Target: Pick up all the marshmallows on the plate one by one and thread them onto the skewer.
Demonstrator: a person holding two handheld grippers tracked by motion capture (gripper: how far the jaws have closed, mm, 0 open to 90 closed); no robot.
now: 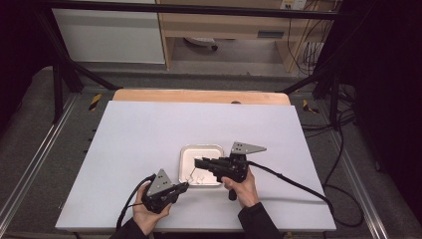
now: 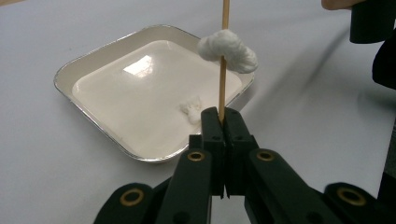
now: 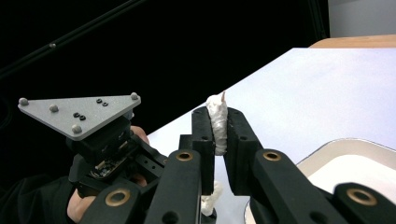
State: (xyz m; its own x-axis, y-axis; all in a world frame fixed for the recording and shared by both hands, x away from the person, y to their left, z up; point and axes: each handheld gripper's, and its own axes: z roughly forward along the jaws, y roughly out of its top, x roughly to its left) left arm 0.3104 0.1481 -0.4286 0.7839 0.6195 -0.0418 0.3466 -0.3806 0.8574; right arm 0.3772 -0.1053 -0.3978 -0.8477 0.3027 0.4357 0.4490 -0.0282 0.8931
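My left gripper (image 2: 222, 115) (image 1: 183, 187) is shut on the lower end of a thin wooden stick (image 2: 222, 86) that stands upright at the near edge of a square white tray (image 2: 93, 70) (image 1: 183, 158). A white fluffy wad (image 2: 227, 49) is threaded on the stick above the jaws. My right gripper (image 3: 218, 119) (image 1: 198, 163) reaches over the tray and is shut on a white wad (image 3: 217, 126) near the stick's pointed tip (image 3: 223, 95). A second wad (image 3: 210, 198) sits lower on the stick. One small white piece (image 2: 191, 110) lies in the tray.
The tray rests on a white board (image 1: 149, 134) that covers a wooden table (image 1: 199, 95). Cables (image 1: 298, 186) trail off the board to the right. The left gripper's grey plate (image 3: 79, 112) and the hand holding it are close beside the right jaws.
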